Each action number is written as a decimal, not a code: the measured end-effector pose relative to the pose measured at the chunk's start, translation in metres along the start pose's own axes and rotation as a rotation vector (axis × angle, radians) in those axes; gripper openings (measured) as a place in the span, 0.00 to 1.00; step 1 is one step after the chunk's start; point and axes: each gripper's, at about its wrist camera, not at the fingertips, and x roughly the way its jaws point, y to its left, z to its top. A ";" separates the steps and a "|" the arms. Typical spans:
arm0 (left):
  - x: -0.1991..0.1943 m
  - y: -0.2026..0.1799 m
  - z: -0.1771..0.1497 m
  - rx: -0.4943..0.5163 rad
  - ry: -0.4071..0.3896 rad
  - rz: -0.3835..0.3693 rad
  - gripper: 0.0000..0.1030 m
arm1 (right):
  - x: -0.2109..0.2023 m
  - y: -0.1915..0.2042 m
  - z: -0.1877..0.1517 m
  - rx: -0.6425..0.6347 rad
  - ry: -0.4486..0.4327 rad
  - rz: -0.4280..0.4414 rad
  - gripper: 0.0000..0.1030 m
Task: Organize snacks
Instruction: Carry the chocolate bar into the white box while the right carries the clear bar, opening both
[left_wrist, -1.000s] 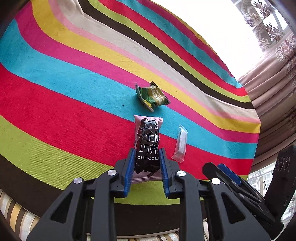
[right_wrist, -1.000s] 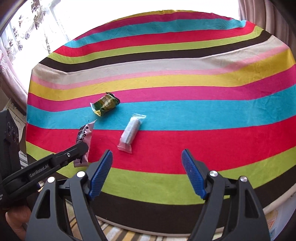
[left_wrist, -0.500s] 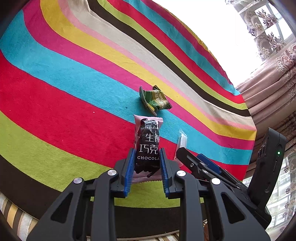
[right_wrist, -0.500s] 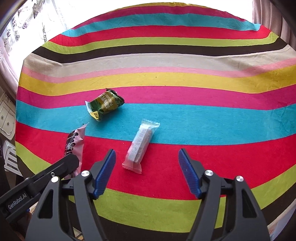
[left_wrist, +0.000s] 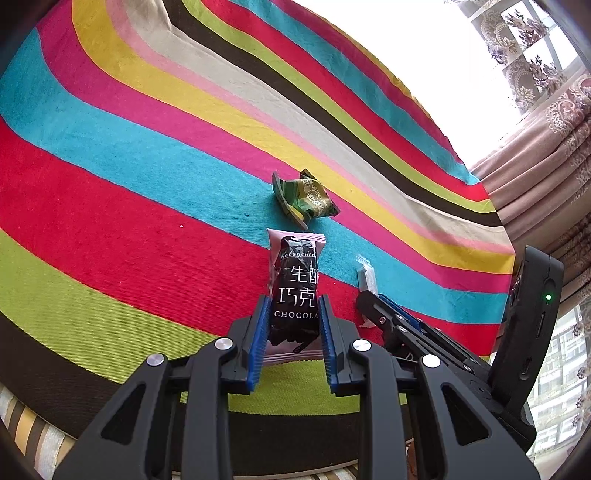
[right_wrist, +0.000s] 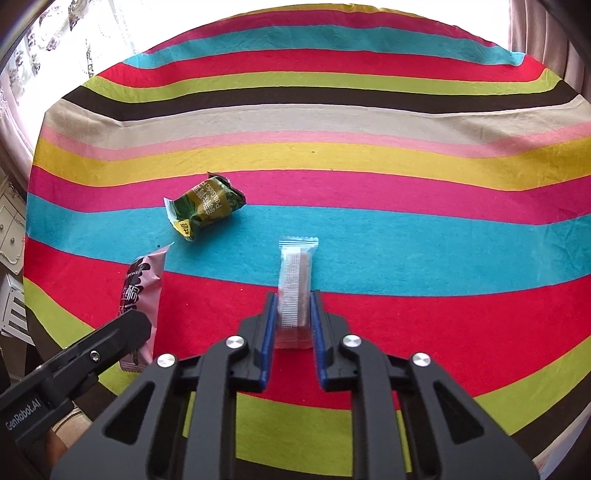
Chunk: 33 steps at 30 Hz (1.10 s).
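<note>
Left gripper (left_wrist: 291, 317) clamps chocolate bar (left_wrist: 295, 291) — right gripper (right_wrist: 293, 314) (seemingly pressing) pinches clear wafer packet (right_wrist: 294, 291)

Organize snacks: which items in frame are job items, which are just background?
Job:
- chocolate bar, held in left gripper
- clear wafer pack, held in right gripper
- green packet, loose on the cloth

Background:
- striped cloth
- curtains
- window

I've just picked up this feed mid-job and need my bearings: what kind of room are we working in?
Probably a home living or dining room. The snacks lie on a table under a bright striped tablecloth, patterned curtains hang by a sunlit window, and a white drawer cabinet stands at the side.
</note>
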 end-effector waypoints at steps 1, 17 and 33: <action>0.000 -0.001 -0.001 0.003 0.000 0.004 0.23 | -0.002 -0.001 -0.001 0.003 -0.004 0.003 0.16; -0.008 -0.058 -0.027 0.111 0.013 0.009 0.23 | -0.065 -0.057 -0.029 0.107 -0.057 0.034 0.16; -0.008 -0.128 -0.080 0.263 0.089 -0.035 0.23 | -0.119 -0.123 -0.080 0.213 -0.086 0.039 0.16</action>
